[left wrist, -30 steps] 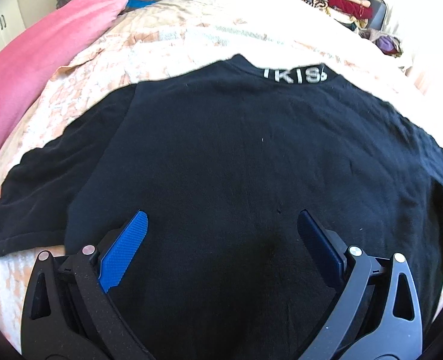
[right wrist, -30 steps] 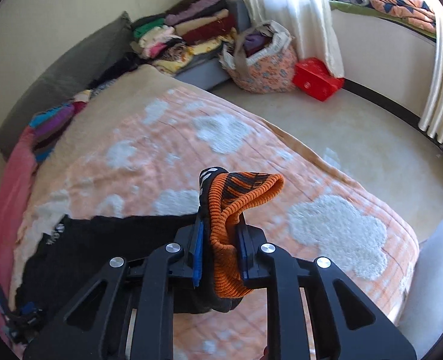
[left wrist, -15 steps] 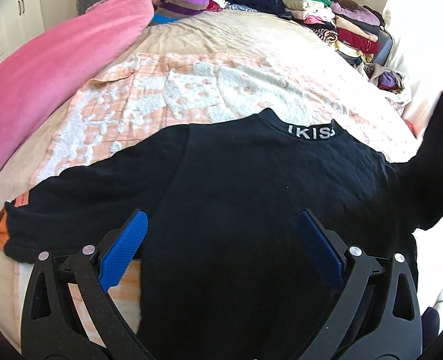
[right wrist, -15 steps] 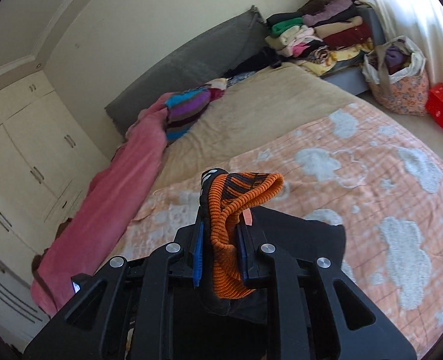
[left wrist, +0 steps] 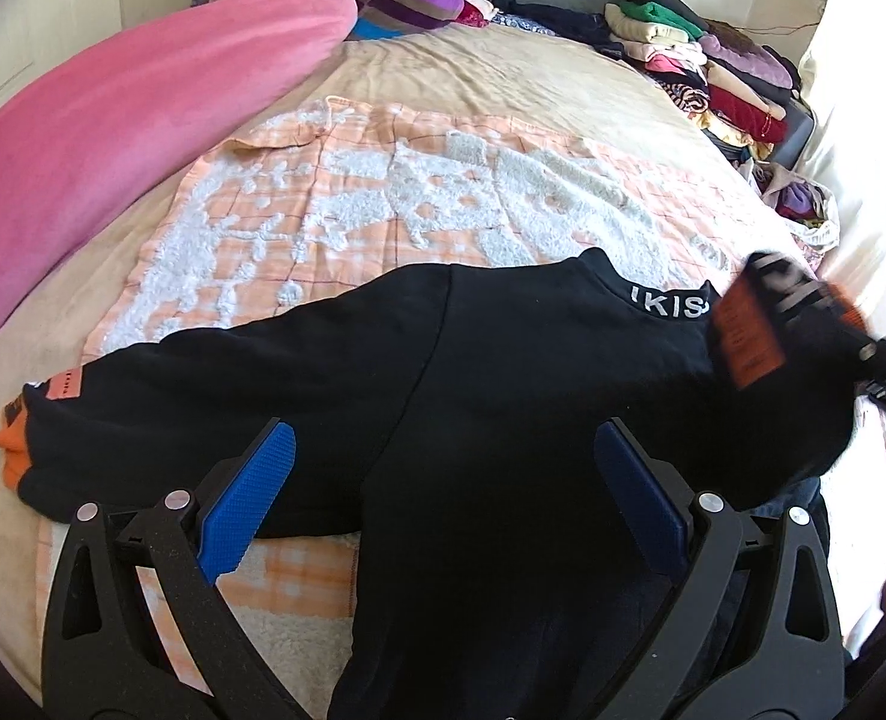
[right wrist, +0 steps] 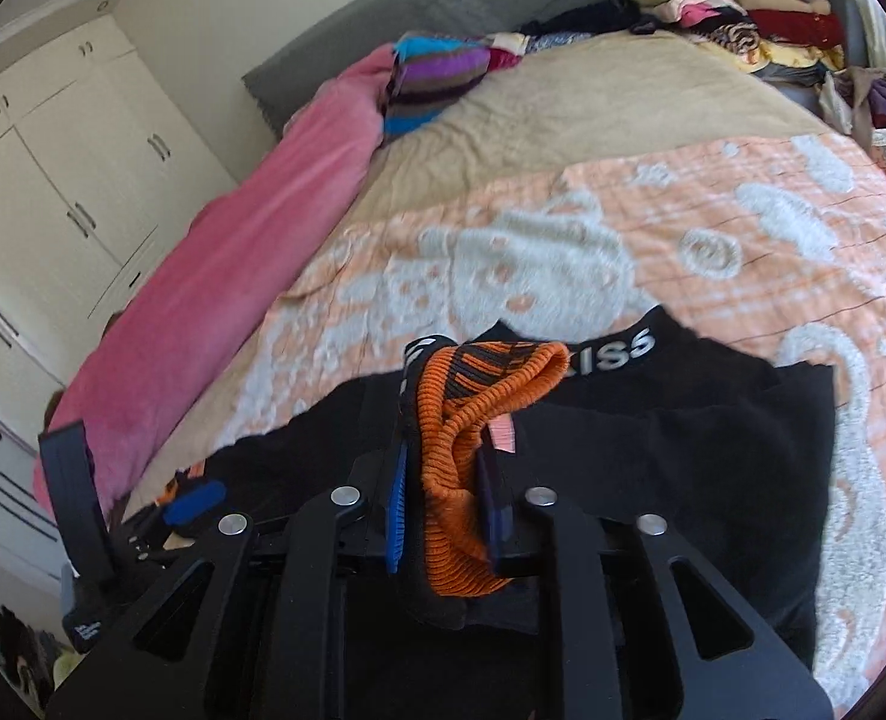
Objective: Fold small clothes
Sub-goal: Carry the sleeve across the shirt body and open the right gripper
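From the left wrist view, the left gripper (left wrist: 440, 495) hangs over a black sweater (left wrist: 503, 420) with its blue pads spread wide and nothing between them. The sweater lies on an orange-and-white blanket (left wrist: 383, 204) covering the bed (left wrist: 503, 84), one sleeve stretched out toward nine o'clock and ending in an orange cuff (left wrist: 11, 450). The collar (white lettering on it) sits at about two o'clock. At three o'clock the other sleeve is lifted and blurred, its orange cuff (left wrist: 749, 330) raised over the collar. A pink blanket (left wrist: 113, 138) runs along the bed from nine to eleven o'clock, and a stack of folded clothes (left wrist: 713, 78) sits at one o'clock.

From the right wrist view, the right gripper (right wrist: 449, 498) has the ribbed orange cuff (right wrist: 473, 420) between its blue pads; the jaws have just been opening, and whether the pads still press the cuff cannot be told. The cuff is held above the sweater's chest (right wrist: 683, 468), just short of the collar at twelve o'clock. The left gripper (right wrist: 194, 495) shows at eight o'clock, over the far sleeve. White cupboards (right wrist: 53, 180) stand at ten o'clock.
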Tool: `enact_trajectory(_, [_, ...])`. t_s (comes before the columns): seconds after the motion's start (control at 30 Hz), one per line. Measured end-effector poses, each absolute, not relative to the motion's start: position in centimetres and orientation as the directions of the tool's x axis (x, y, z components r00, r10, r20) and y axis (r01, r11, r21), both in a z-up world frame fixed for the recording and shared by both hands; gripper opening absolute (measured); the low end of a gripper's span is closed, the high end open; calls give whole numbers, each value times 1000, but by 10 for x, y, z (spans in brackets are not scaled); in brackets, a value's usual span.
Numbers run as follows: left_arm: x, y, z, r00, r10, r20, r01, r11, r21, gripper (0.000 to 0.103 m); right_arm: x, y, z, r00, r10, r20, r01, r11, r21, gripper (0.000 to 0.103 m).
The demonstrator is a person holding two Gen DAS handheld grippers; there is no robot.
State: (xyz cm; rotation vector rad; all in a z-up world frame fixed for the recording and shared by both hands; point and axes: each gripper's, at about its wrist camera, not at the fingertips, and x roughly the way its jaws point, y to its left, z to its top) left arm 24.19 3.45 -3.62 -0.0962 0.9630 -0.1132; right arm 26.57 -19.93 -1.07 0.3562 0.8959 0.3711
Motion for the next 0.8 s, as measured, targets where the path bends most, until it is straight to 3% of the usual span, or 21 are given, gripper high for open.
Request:
enact_trajectory(0.1, [244,38,-41,554,-141,-820,48,989,-138,94,264,-194,-16,560,490,-668,-189,861,472,28])
enact_trajectory(0.2, [245,41,-44,552,-152,-820,45,987,-153,94,261,-204,-17,567,519,-639,-203,840,503,48])
enact_trajectory(0.37, [250,33,-56,522,-274,-808,92,960,-265,94,248,-228,-20,610,375,-698,-164,922,352,48])
enact_trajectory(0.63, [265,22,-92,492,-287,-822,54,952,-301,93,227,-292,-55,616,190,-764,21,966,257,52])
enact_trajectory(0.67, [265,23,-92,506,-295,-810,61,950,-308,89,224,-298,-60,614,175,-770,41,967,253,53])
enact_trajectory(0.7, [265,24,-93,524,-306,-794,68,945,-319,71,221,-304,-64,610,166,-775,56,966,251,54])
enact_trajectory(0.73, [266,23,-96,527,-307,-793,70,945,-319,34,220,-307,-67,606,161,-779,65,966,251,54])
enact_trajectory(0.77, [267,22,-100,521,-293,-802,71,951,-301,19,219,-311,-71,600,155,-785,76,966,248,54])
enact_trajectory(0.8, [267,22,-101,521,-311,-795,91,946,-311,12,217,-312,-74,595,152,-789,77,966,245,54])
